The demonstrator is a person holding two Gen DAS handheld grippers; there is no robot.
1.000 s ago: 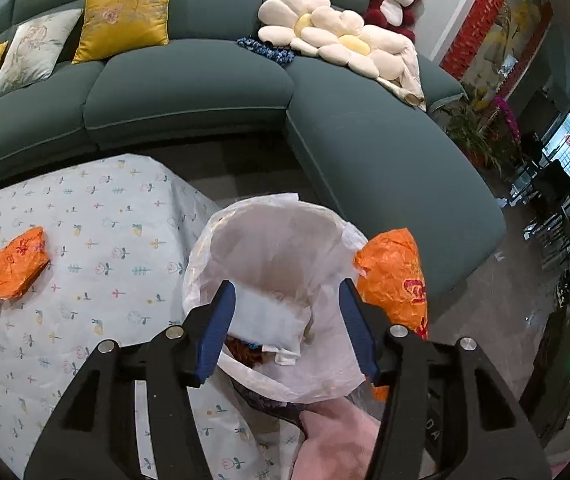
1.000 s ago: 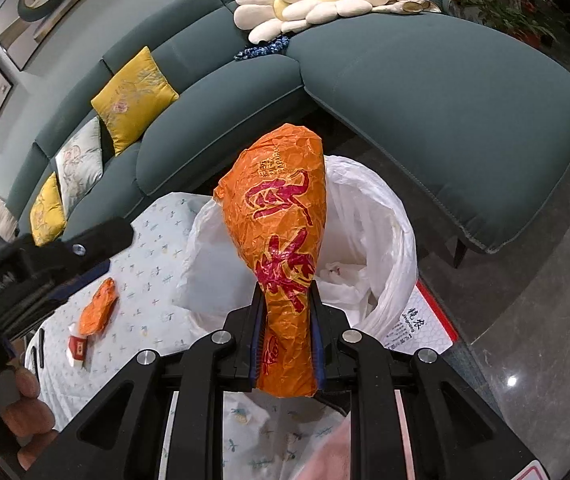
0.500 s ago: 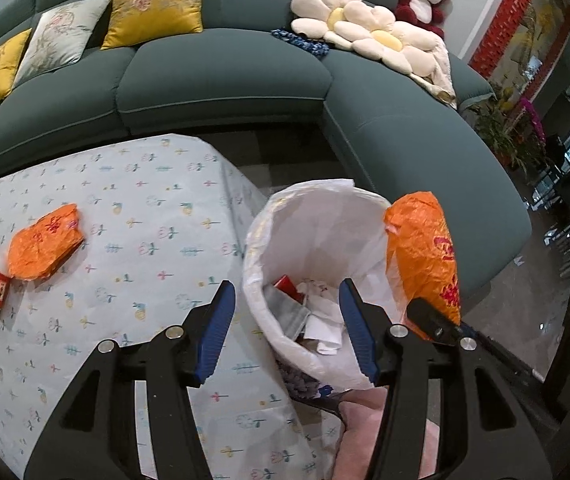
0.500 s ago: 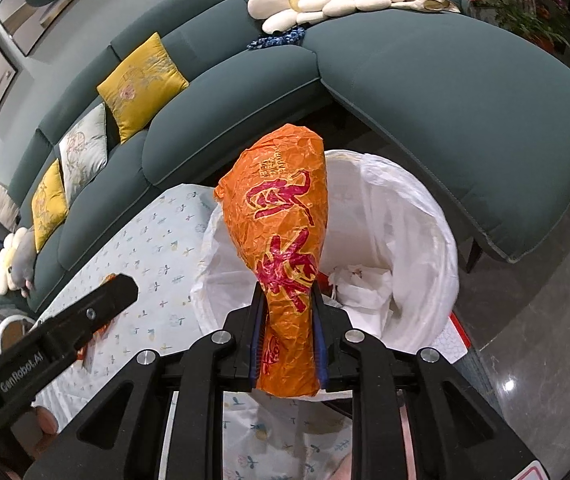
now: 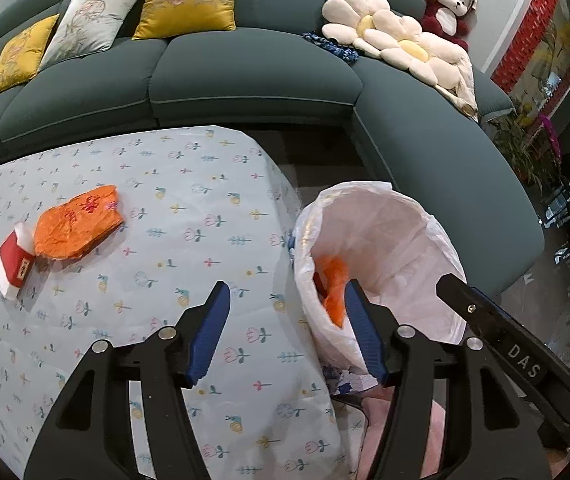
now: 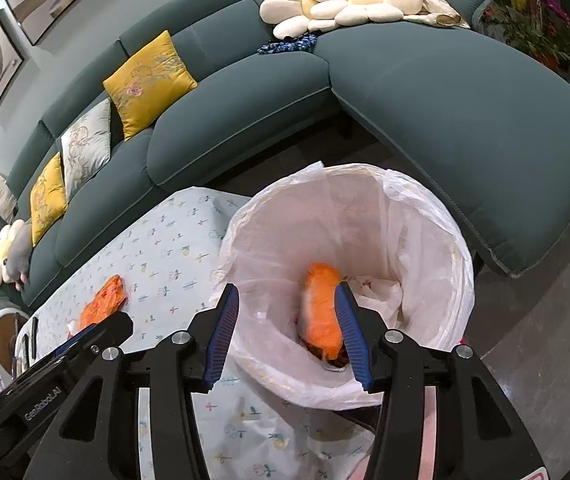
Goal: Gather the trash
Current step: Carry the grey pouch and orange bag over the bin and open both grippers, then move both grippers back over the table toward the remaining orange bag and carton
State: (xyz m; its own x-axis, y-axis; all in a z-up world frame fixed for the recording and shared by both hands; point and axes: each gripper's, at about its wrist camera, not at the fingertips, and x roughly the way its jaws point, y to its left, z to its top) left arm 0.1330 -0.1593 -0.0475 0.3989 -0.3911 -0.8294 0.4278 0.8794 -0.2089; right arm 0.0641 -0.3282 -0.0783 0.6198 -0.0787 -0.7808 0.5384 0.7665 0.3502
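Teal sofa [image 5: 245, 72] curves around the room behind a bench [image 5: 157, 208] covered in a pale flower-print cloth. Four cushions lean along the sofa's back in the left wrist view: two yellow, one grey floral, and a fourth cut off at the frame's edge. Two flower-shaped pillows [image 6: 349, 0] lie on the corner seat, with one red plush toy [image 5: 451, 4] behind them.

Beside the bench's right edge stands one bin lined with a white bag [image 6: 425, 240]. One orange wrapper [image 6: 323, 308] lies inside it, blurred, on top of other rubbish (white scraps and something dark that cannot be made out).

On the bench, toward its left edge, two pieces remain: a second orange wrapper [image 5: 79, 228] and one red-and-white carton [image 5: 15, 264] touching it.

Over the bin, the right claw [image 6: 289, 332] is opening, its blue pads apart with nothing pressed between them. Over the bench's right edge, the left claw [image 5: 285, 332] is opening too, and empty.
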